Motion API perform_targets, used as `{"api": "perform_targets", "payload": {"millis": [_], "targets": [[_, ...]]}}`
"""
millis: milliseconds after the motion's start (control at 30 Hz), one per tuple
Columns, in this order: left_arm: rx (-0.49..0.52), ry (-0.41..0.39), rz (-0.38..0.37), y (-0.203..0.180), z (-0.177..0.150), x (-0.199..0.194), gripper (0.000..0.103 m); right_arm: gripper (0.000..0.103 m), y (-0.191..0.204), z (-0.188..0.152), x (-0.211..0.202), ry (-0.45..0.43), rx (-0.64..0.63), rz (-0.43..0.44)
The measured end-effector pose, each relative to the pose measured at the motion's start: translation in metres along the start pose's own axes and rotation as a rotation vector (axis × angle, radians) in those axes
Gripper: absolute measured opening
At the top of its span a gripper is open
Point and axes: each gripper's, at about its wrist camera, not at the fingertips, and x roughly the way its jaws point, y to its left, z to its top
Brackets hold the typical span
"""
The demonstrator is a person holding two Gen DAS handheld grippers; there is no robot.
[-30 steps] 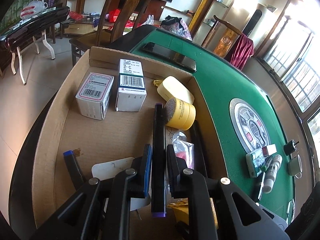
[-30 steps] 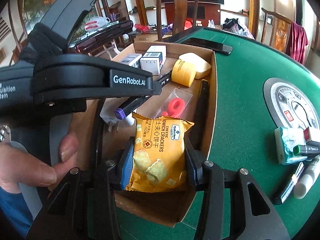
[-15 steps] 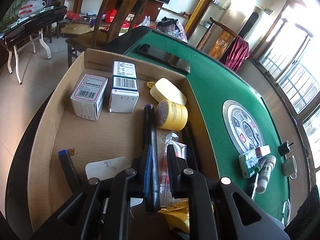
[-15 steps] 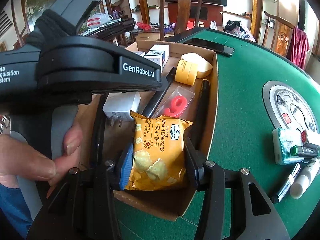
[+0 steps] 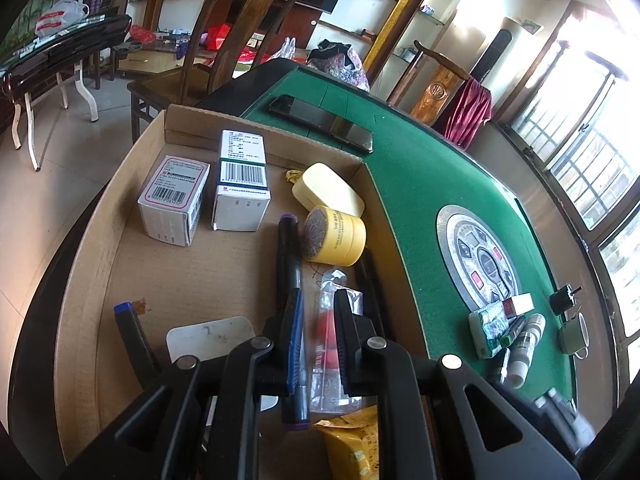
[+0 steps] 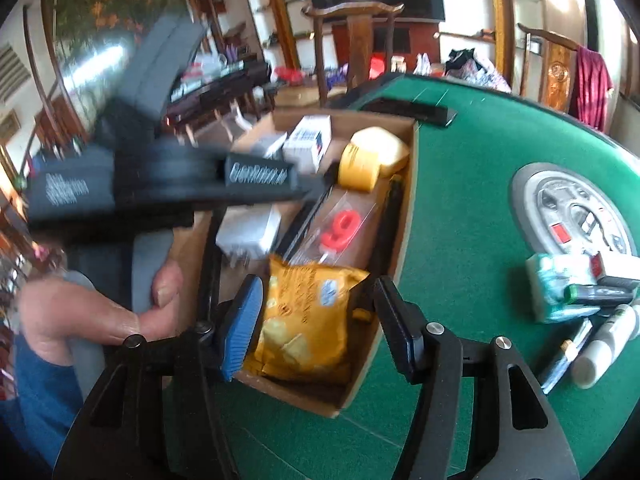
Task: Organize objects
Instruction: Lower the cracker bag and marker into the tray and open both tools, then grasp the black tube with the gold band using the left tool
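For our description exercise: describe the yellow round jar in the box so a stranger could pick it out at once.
Start at the shallow cardboard box on the green felt table. Near its far right corner, the yellow round jar lies on its side, touching a pale yellow oblong case. Only the jar is cylindrical, with printed text.

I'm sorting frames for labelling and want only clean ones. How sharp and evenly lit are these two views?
Left wrist view: mostly sharp, barcodes on the two medicine boxes readable; windows at right blown out; fisheye bends the cardboard box rim. Right wrist view: motion-blurred throughout, worst on the left gripper and the hand at left; print on the cracker packet smeared.
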Motion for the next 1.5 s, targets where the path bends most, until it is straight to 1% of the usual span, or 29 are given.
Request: {"api": "perform_targets", "payload": {"millis": [67,167,267,333,367,433,500,533,600,700,767,833,967,1233,1367,1500], "targets": [[0.021,-0.009,-0.014,-0.006,-0.001,-0.001,0.014,0.059,-0.020,0.003,-0.020,-0.066,0.048,-0.012],[0.080,-0.026,-0.034,-0.020,-0.005,-0.004,0.014,0.059,-0.059,0.002,-0.044,-0.125,0.134,-0.050],[0.149,-0.038,-0.079,-0.036,-0.011,-0.008,0.014,0.059,-0.115,-0.005,-0.067,-0.150,0.266,-0.127],[0.200,-0.032,-0.112,-0.048,-0.015,-0.009,0.014,0.059,-0.143,-0.013,-0.079,-0.160,0.342,-0.157],[0.233,-0.018,-0.133,-0.055,-0.018,-0.008,0.014,0.059,-0.160,-0.018,-0.087,-0.166,0.389,-0.182],[0.307,0.015,-0.175,-0.073,-0.027,-0.004,0.014,0.059,-0.180,-0.024,-0.098,-0.179,0.443,-0.217],[0.370,0.036,-0.199,-0.090,-0.037,-0.003,0.014,0.058,-0.202,-0.032,-0.108,-0.182,0.509,-0.249],[0.405,0.054,-0.218,-0.100,-0.043,-0.001,0.014,0.058,-0.211,-0.036,-0.110,-0.178,0.546,-0.259],[0.474,0.096,-0.250,-0.120,-0.056,0.004,0.014,0.058,-0.226,-0.042,-0.113,-0.171,0.612,-0.249],[0.553,0.143,-0.271,-0.143,-0.077,0.009,0.015,0.058,-0.237,-0.047,-0.111,-0.164,0.676,-0.211],[0.583,0.178,-0.284,-0.157,-0.087,0.014,0.015,0.058,-0.235,-0.045,-0.108,-0.159,0.674,-0.205],[0.605,0.196,-0.287,-0.167,-0.093,0.018,0.015,0.058,-0.233,-0.043,-0.107,-0.164,0.666,-0.206],[0.649,0.224,-0.251,-0.186,-0.099,0.028,0.015,0.058,-0.234,-0.044,-0.109,-0.178,0.671,-0.202],[0.683,0.221,-0.189,-0.207,-0.093,0.042,0.015,0.058,-0.245,-0.049,-0.120,-0.205,0.709,-0.205],[0.680,0.213,-0.161,-0.207,-0.092,0.045,0.016,0.058,-0.250,-0.051,-0.123,-0.214,0.733,-0.207],[0.685,0.261,-0.138,-0.208,-0.096,0.061,0.018,0.058,-0.252,-0.053,-0.123,-0.214,0.744,-0.205]]}}
